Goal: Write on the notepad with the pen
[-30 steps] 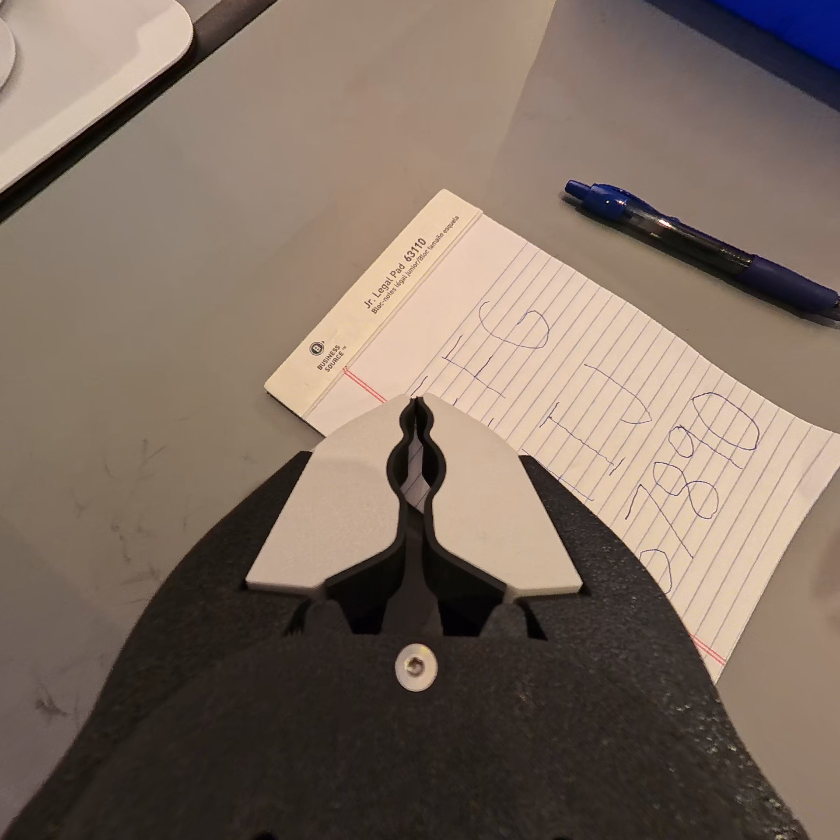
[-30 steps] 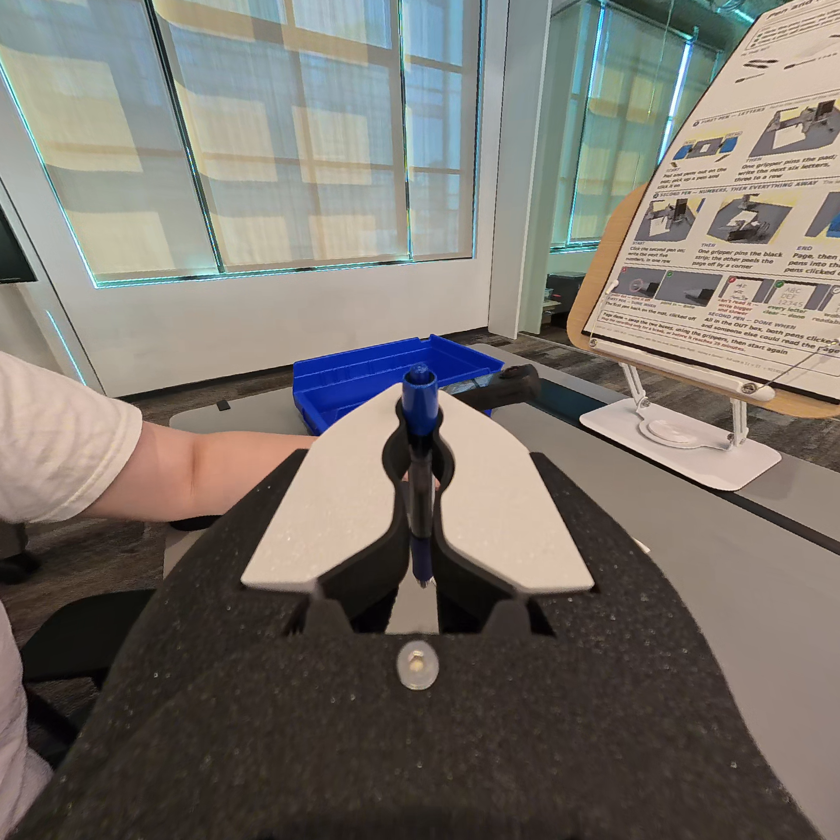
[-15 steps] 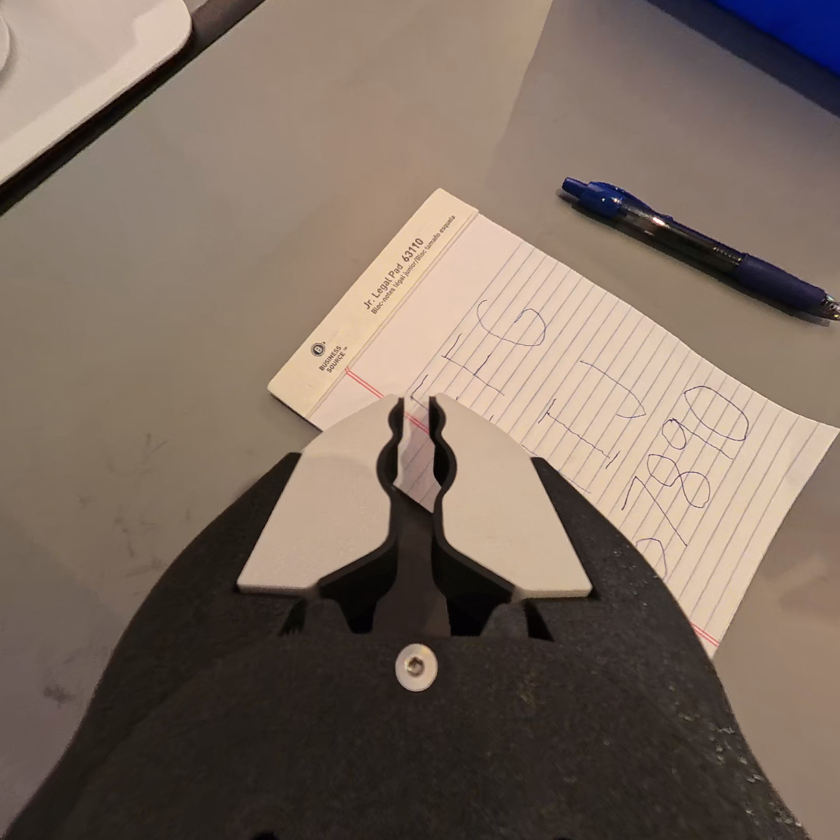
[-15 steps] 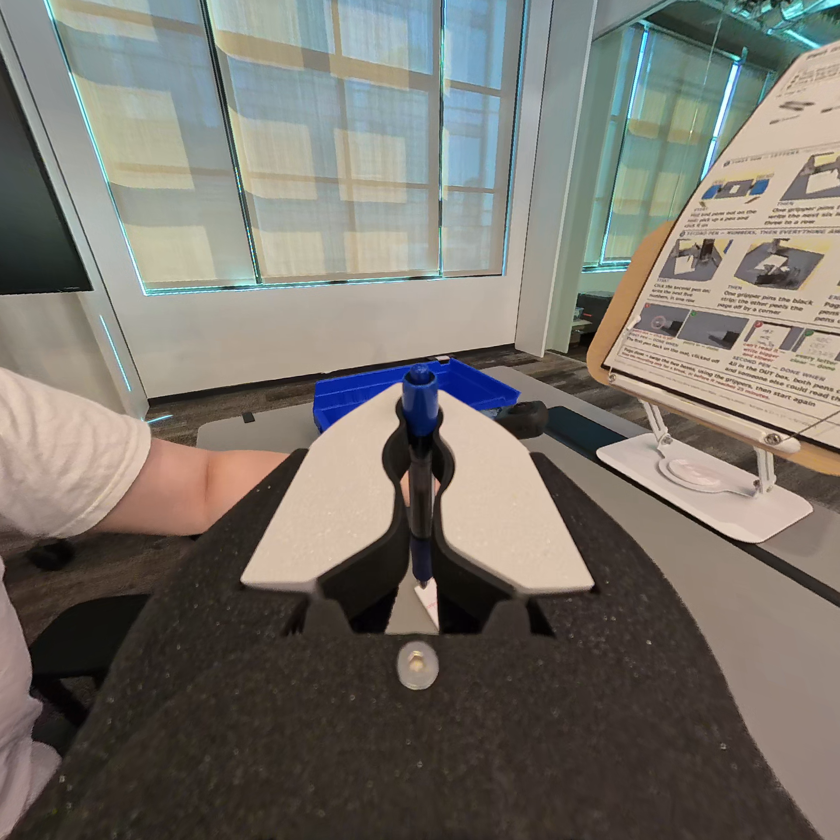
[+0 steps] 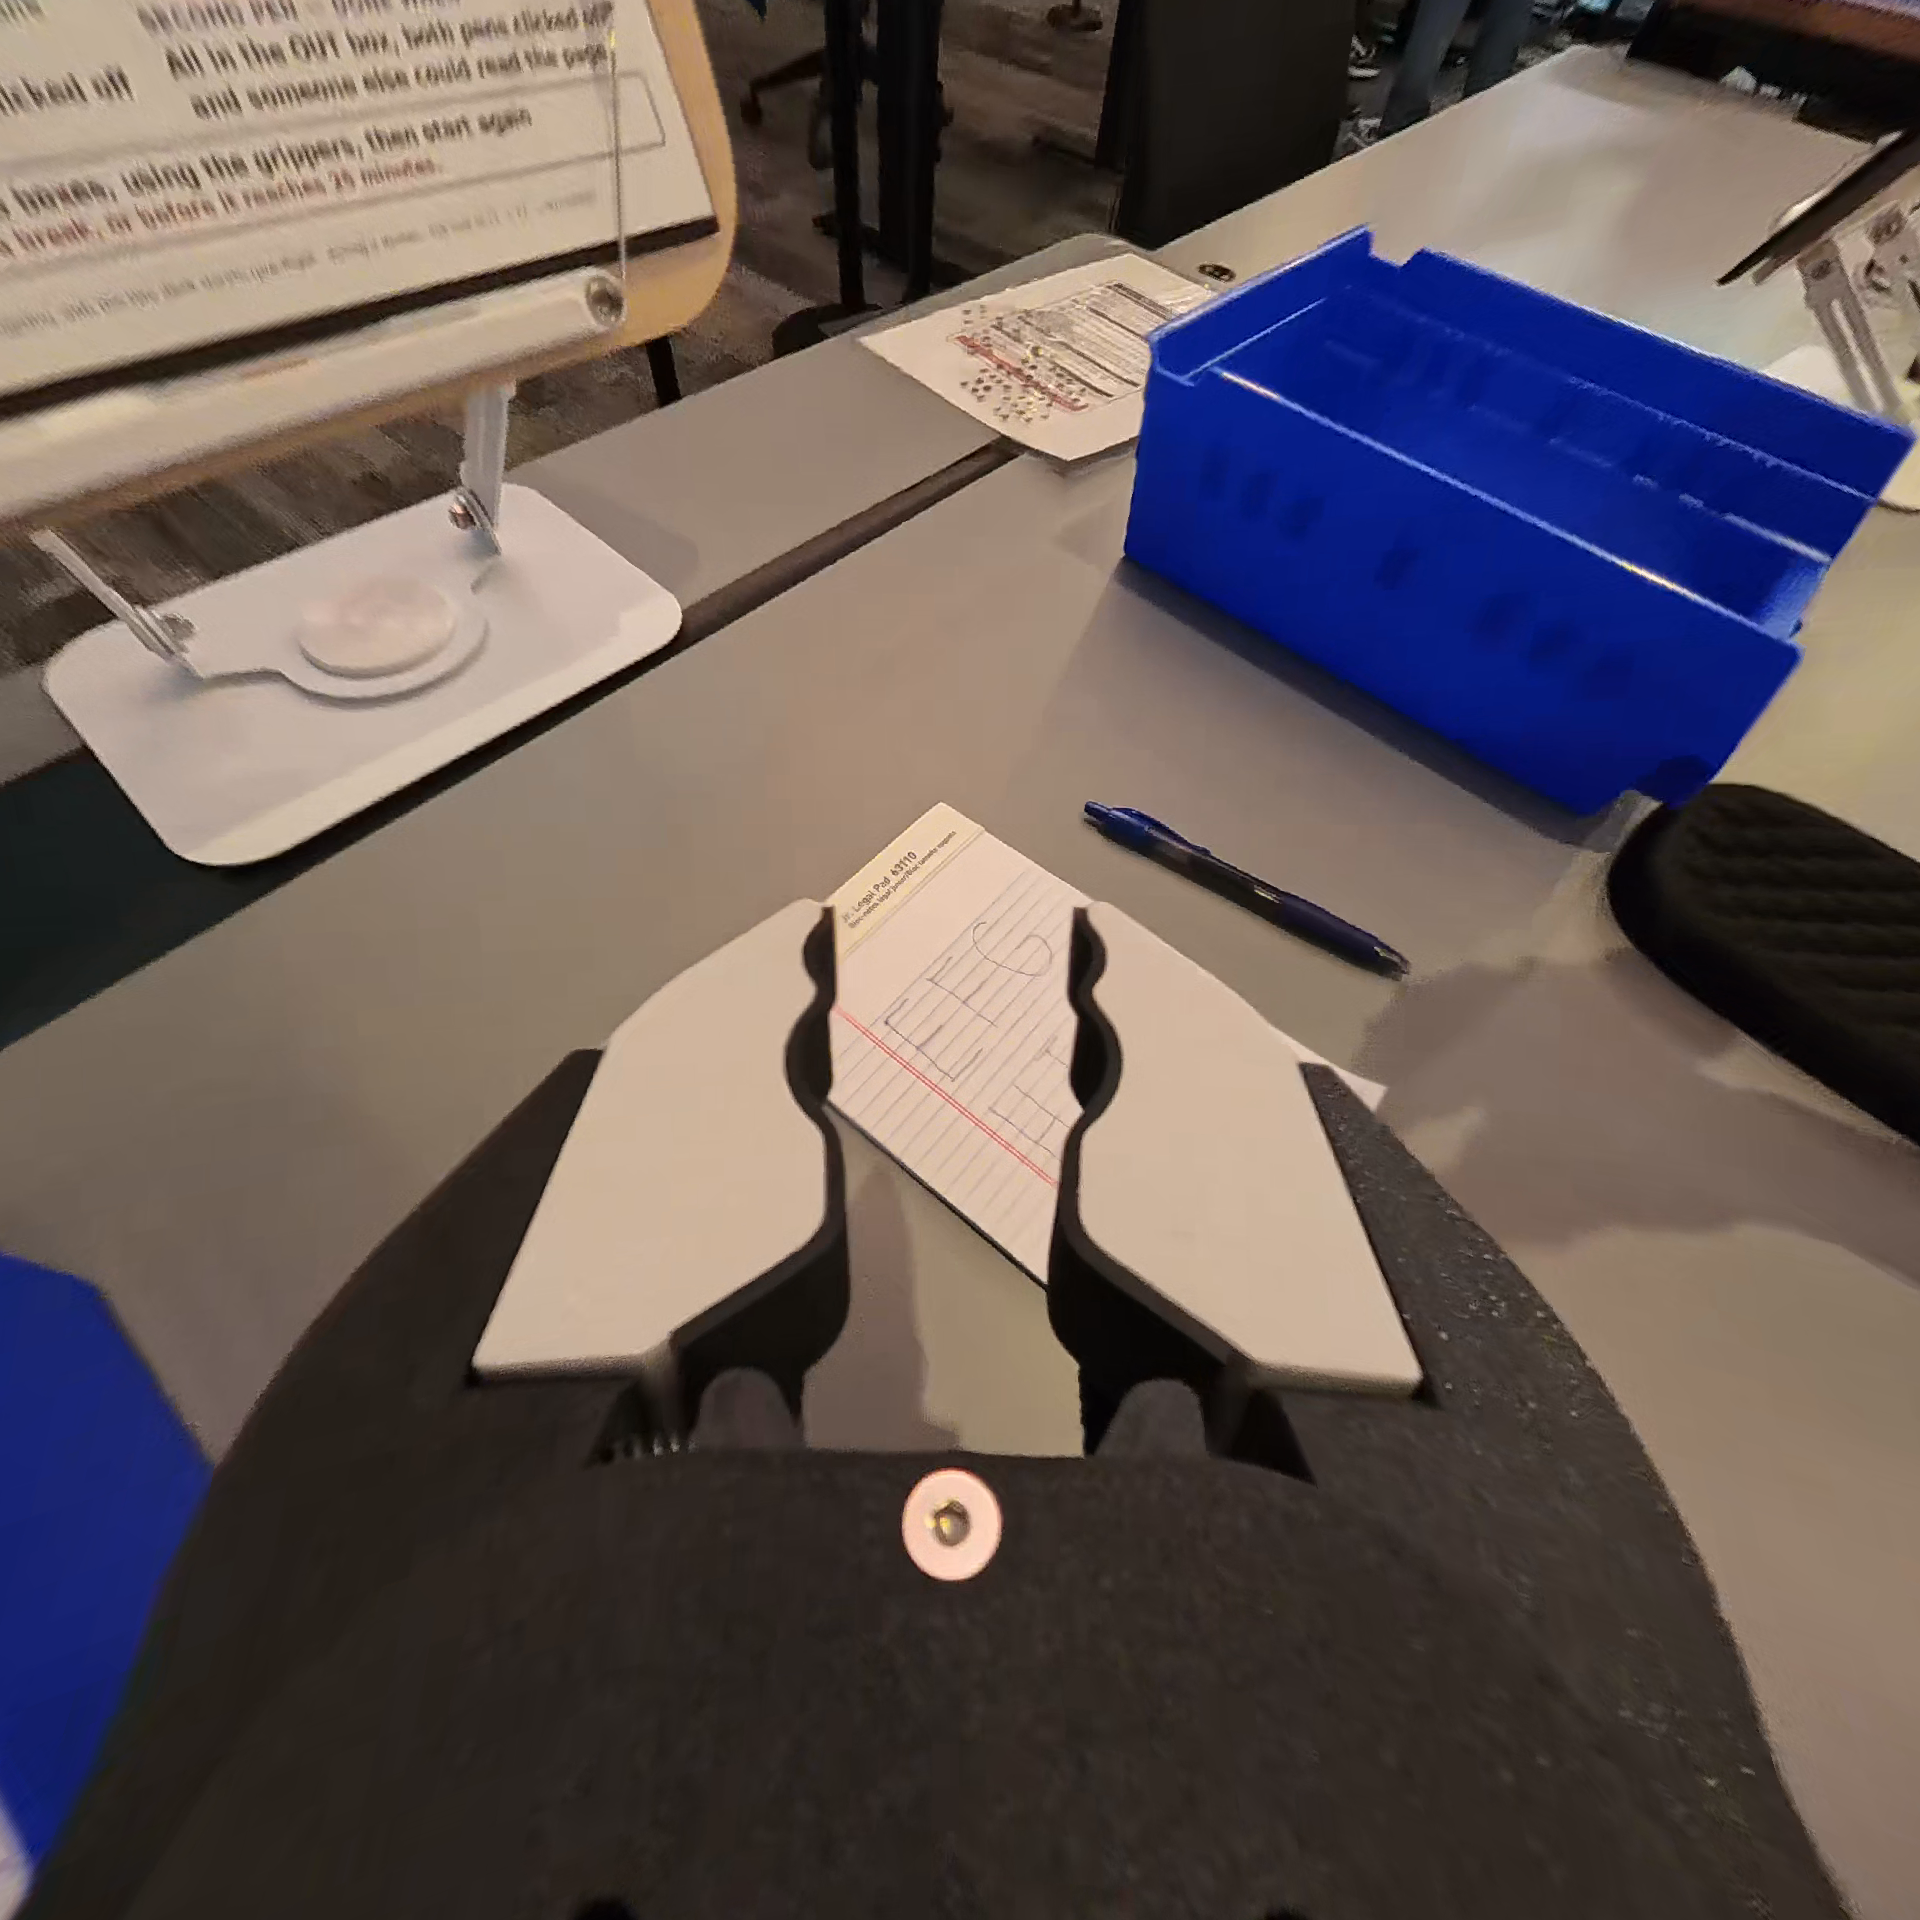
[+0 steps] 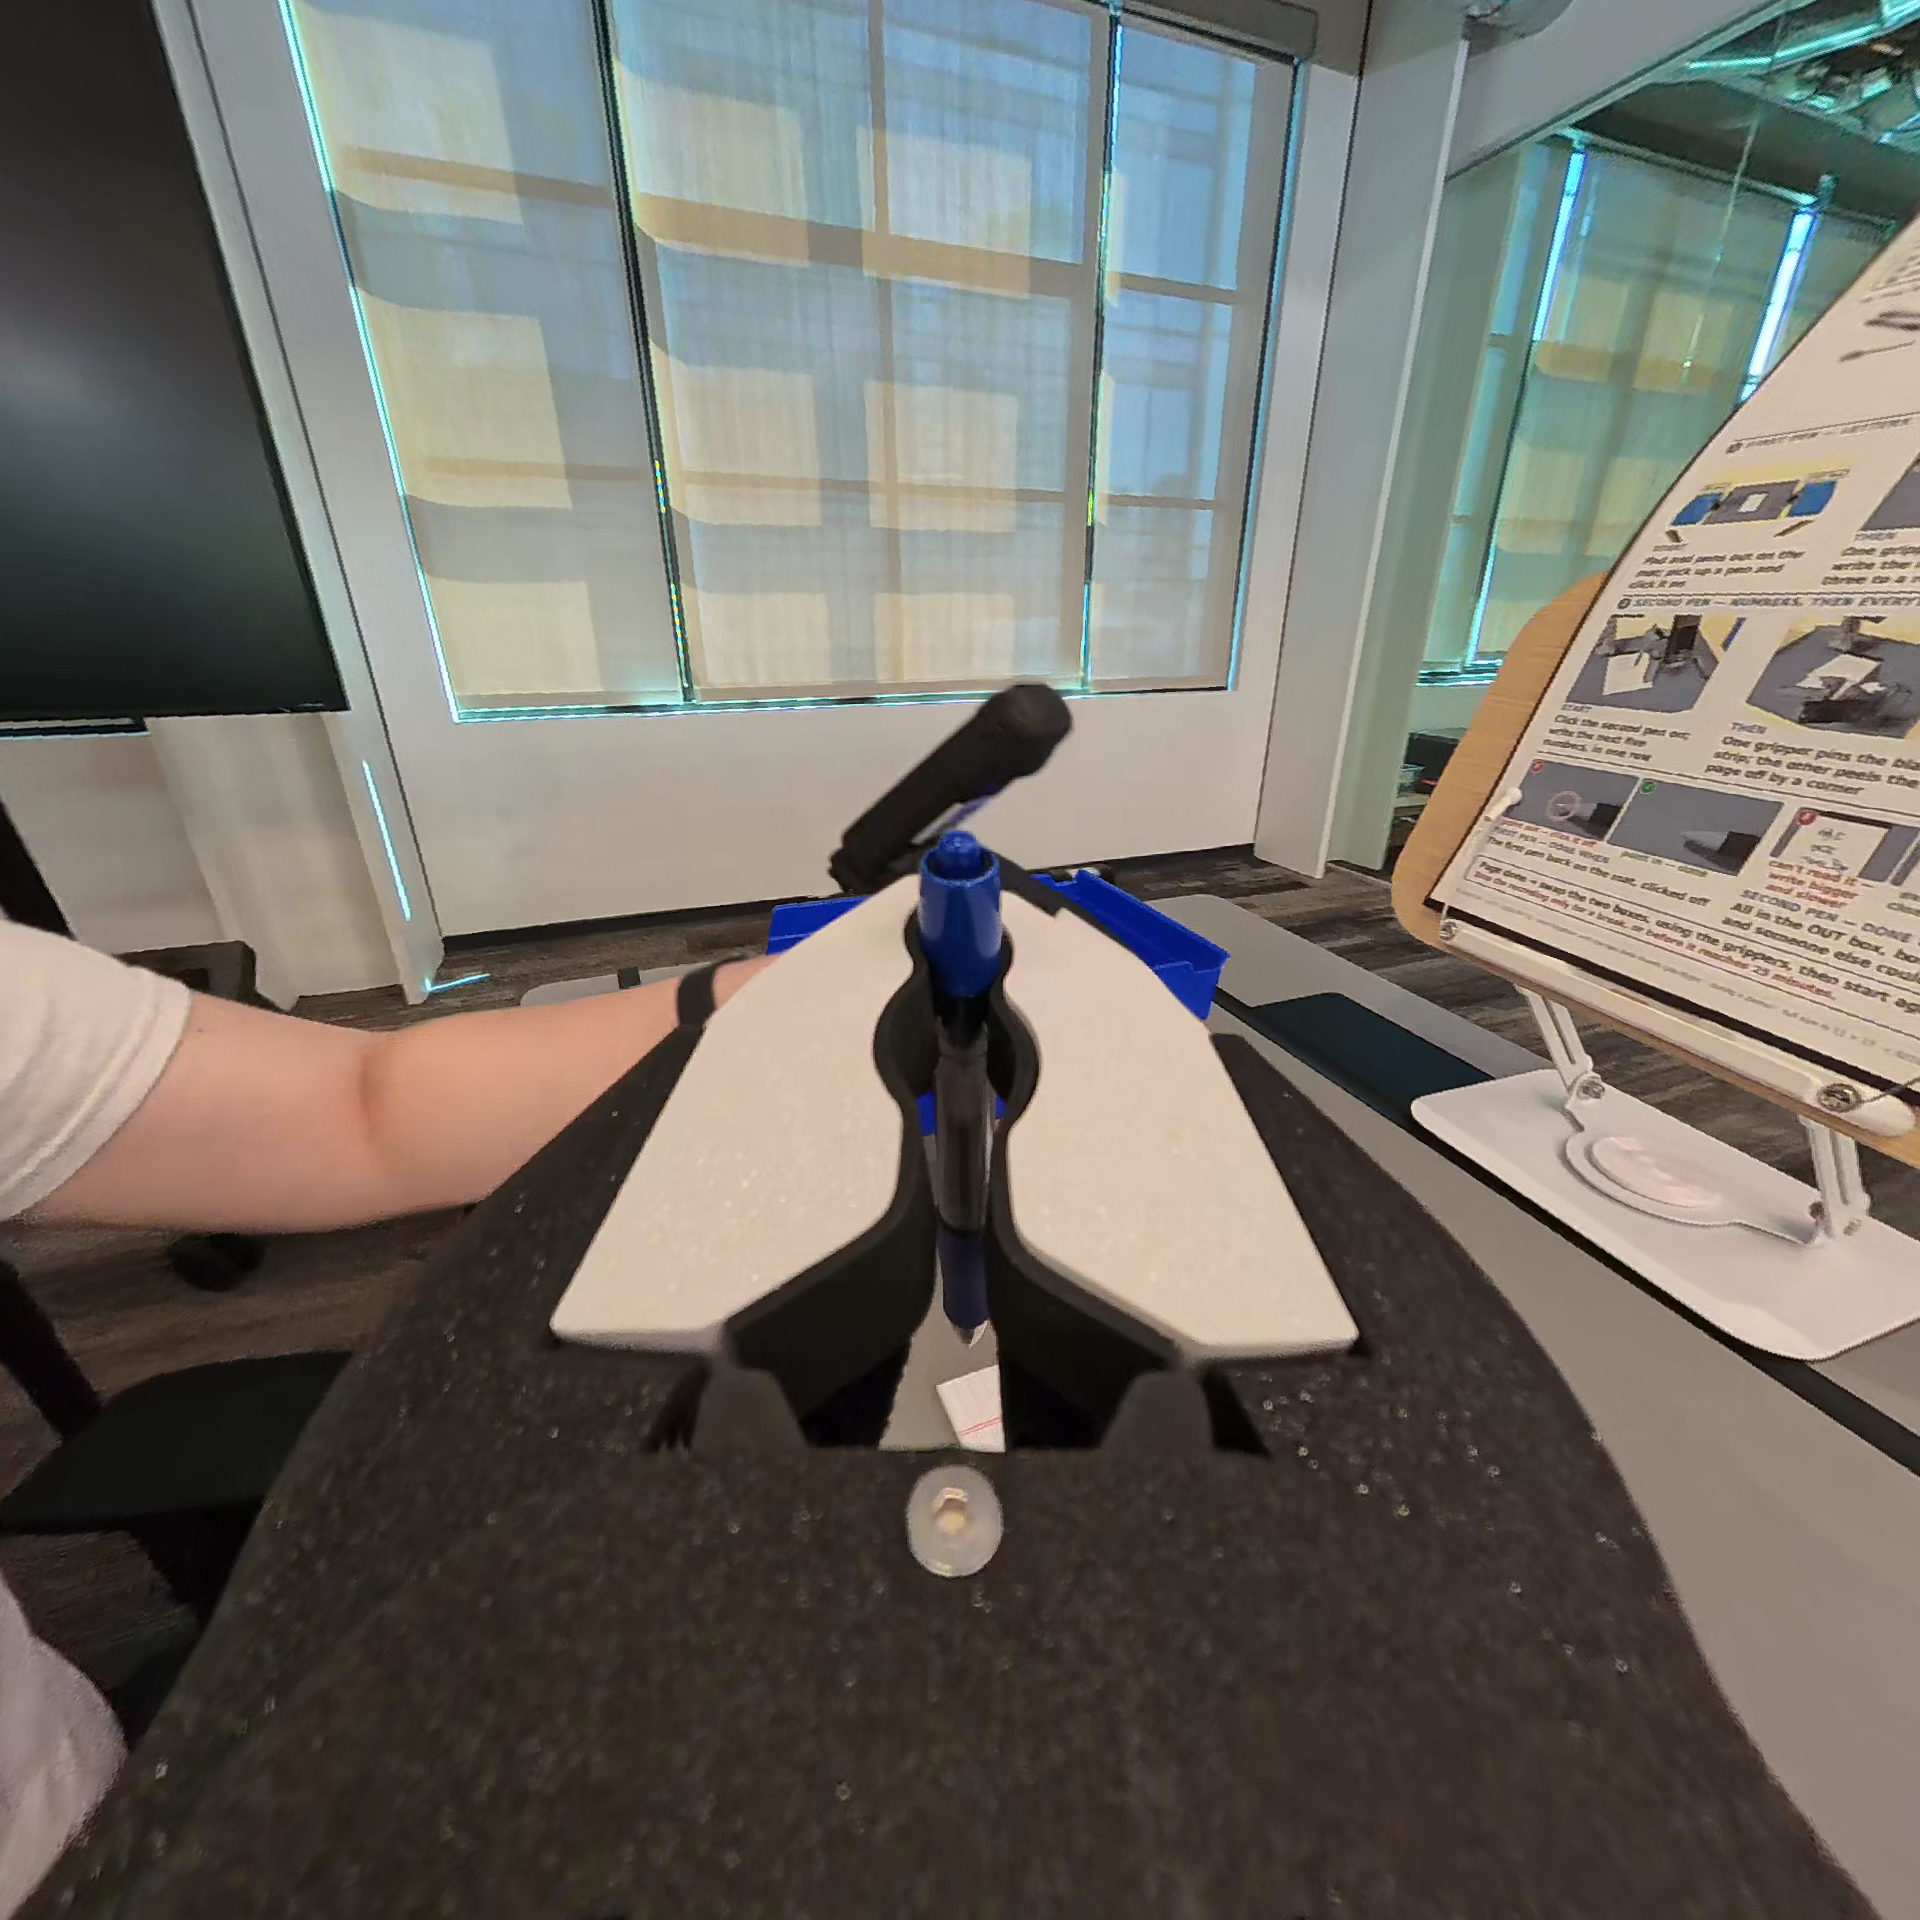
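The notepad (image 5: 956, 1049) lies on the grey table with blue handwriting on its lined page. My left gripper (image 5: 951, 920) is open and empty above the pad's near corner, and the pad shows between its fingers. My right gripper (image 6: 958, 914) is shut on a blue pen (image 6: 961, 1122), held upright with its tip pointing down. A corner of the notepad (image 6: 971, 1403) shows just under the tip. A second blue pen (image 5: 1236, 888) lies on the table to the right of the pad. The right gripper's black body (image 5: 1787, 914) shows at the right edge.
A blue bin (image 5: 1455, 540) stands behind the pad at the right. A document stand with a white base (image 5: 353, 665) stands at the back left. A printed sheet (image 5: 1039, 353) lies behind the bin. A person's forearm (image 6: 416, 1091) reaches across on the left. Another blue bin's corner (image 5: 62, 1455) is near left. One gripper's finger ends stand about 20 centimetres off the other's.
My left gripper has opened from shut and lifted back from the pad, tilting up so the bin and stand now show. My right gripper still holds the pen and has shifted slightly.
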Motion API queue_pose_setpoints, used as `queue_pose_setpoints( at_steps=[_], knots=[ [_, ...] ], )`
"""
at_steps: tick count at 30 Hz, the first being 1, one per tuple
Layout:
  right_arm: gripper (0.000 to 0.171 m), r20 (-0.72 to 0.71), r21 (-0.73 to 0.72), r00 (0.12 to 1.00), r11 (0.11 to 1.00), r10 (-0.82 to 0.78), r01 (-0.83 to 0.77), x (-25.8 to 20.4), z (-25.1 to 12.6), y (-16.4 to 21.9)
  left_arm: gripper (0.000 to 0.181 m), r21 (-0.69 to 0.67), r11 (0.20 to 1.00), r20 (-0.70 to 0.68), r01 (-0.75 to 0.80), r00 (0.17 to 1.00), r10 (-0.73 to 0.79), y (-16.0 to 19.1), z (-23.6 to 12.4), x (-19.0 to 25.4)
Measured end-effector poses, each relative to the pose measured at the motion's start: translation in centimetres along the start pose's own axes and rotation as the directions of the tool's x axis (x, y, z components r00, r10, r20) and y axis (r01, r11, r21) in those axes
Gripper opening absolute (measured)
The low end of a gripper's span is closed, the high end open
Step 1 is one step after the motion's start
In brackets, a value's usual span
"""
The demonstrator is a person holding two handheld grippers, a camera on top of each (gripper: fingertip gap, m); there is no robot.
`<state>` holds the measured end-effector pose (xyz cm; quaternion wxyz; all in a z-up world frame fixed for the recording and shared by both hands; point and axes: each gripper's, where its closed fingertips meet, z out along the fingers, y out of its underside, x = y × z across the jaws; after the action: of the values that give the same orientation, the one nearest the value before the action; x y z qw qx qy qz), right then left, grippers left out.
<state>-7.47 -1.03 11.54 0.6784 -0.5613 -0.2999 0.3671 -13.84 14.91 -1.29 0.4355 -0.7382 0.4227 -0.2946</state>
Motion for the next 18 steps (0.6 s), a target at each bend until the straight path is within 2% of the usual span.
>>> queue_pose_setpoints(
  at_steps=[4,9,13,18],
  knots=[
    [0.004,0.061,-0.005,0.998,1.0,0.025,-0.024,1.0,0.4,0.3,0.056,0.013,0.996,0.041,-0.085,0.996,0.084,-1.3,-3.0,1.6],
    [0.004,0.14,-0.023,0.989,0.998,0.054,-0.051,2.8,1.5,0.8,0.061,0.034,0.988,0.046,-0.151,0.988,0.15,-3.2,-5.8,4.2],
    [0.004,0.209,-0.055,0.978,0.998,0.003,0.008,3.7,3.0,0.5,0.056,0.058,0.979,0.052,-0.194,0.98,0.191,-5.1,-7.8,6.1],
    [0.004,0.264,-0.153,0.96,0.979,-0.092,0.136,4.7,5.4,1.2,0.039,0.116,0.973,0.032,-0.199,0.98,0.196,-7.4,-9.6,8.2]
  ],
)
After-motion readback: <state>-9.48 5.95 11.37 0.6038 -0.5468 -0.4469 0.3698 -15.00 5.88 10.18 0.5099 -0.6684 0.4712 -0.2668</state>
